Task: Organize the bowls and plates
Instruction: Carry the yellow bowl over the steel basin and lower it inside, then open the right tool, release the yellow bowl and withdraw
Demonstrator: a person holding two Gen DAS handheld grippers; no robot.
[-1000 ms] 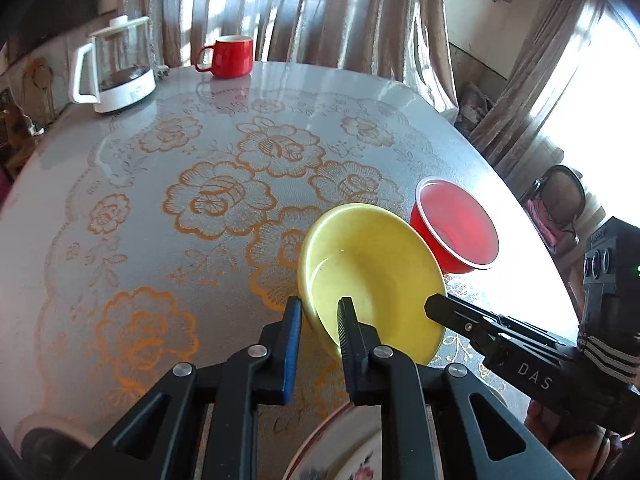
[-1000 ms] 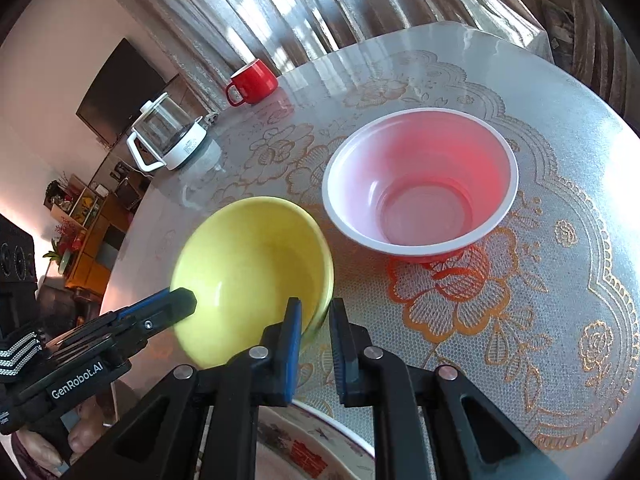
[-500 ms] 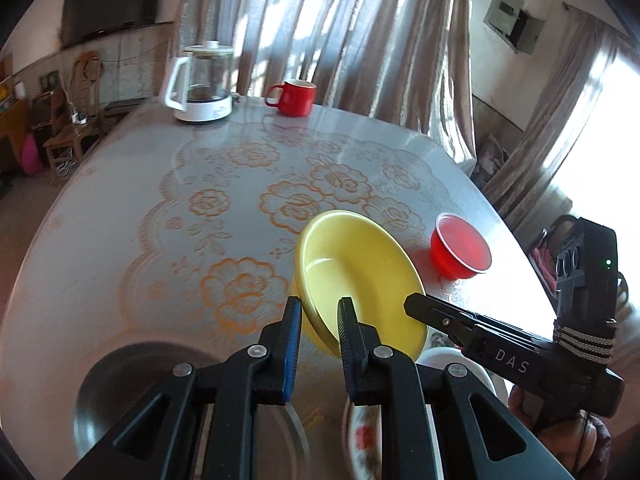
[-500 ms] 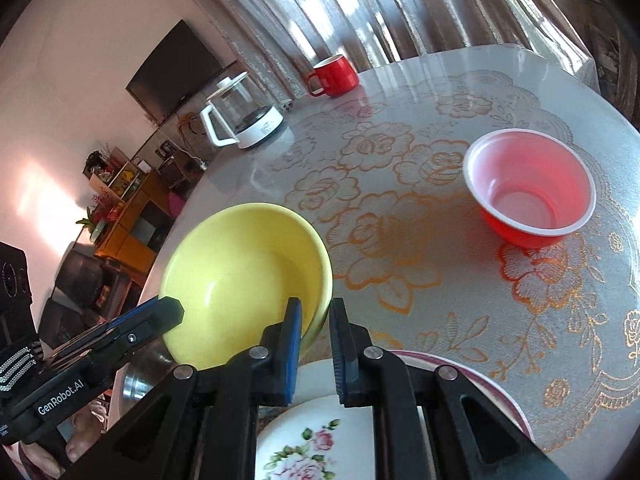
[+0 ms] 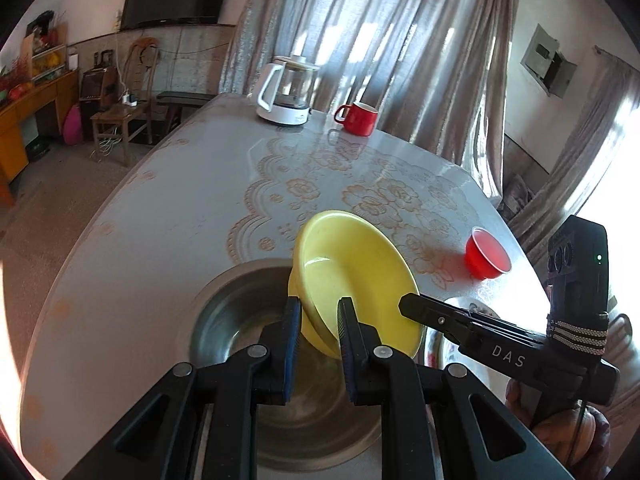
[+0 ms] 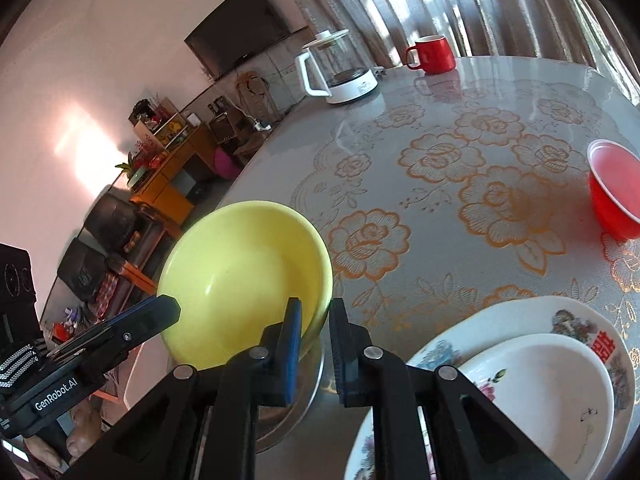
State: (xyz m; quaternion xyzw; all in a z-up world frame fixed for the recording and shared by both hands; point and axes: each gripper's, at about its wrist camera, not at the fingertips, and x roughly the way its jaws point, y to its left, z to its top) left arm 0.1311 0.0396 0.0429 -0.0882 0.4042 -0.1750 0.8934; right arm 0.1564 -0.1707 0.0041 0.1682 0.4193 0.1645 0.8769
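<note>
Both sets of fingers are clenched on the rim of the yellow bowl [image 5: 352, 280] — the left gripper [image 5: 316, 320] on its near-left edge, the right gripper [image 6: 314, 320] on the opposite side — so it hangs tilted in the air. Directly beneath and just left of it sits the steel bowl [image 5: 240, 312] on the table [image 5: 168, 232]; the likely set-down is straight down, with the floral plates [image 6: 576, 320] just to the right.

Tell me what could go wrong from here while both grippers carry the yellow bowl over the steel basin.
1. The yellow bowl hangs tilted, pinched only at its rim by the left gripper and right gripper; uneven hand motion could twist it loose.
2. Released from this height, it could clang into the steel basin or tip over its rim.
3. The stacked floral plates sit close beside the basin, so a swing that way might knock them.
</note>
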